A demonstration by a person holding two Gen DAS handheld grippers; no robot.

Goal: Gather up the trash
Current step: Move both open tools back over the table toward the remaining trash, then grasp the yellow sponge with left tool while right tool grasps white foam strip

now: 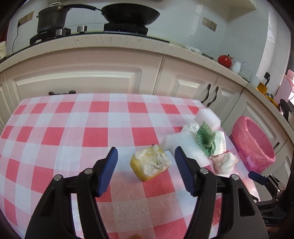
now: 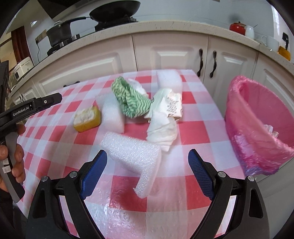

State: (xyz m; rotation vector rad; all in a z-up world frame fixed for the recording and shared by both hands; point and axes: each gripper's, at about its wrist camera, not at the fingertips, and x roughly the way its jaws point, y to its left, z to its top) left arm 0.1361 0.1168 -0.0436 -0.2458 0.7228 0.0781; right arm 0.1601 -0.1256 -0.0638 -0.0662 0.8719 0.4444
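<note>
Trash lies on the red-checked table (image 1: 73, 128). A yellow sponge (image 1: 150, 162) (image 2: 87, 118) sits just ahead of my open left gripper (image 1: 146, 152), between its fingers' line. Right of it lie white foam pieces (image 1: 183, 145), a green-striped cloth (image 1: 205, 137) (image 2: 130, 99), a crumpled wrapper (image 2: 169, 103) and white tissue (image 1: 225, 161) (image 2: 162, 131). My right gripper (image 2: 148, 156) is open, with a bent white foam sheet (image 2: 136, 156) between its fingers. A pink-lined bin (image 2: 257, 125) (image 1: 255, 143) stands off the table's right edge.
White cabinets (image 1: 82, 77) and a counter with a pot (image 1: 51, 18) and a wok (image 1: 130, 12) stand behind the table. A red kettle (image 1: 224, 59) and cups are on the right counter. The bin holds some trash.
</note>
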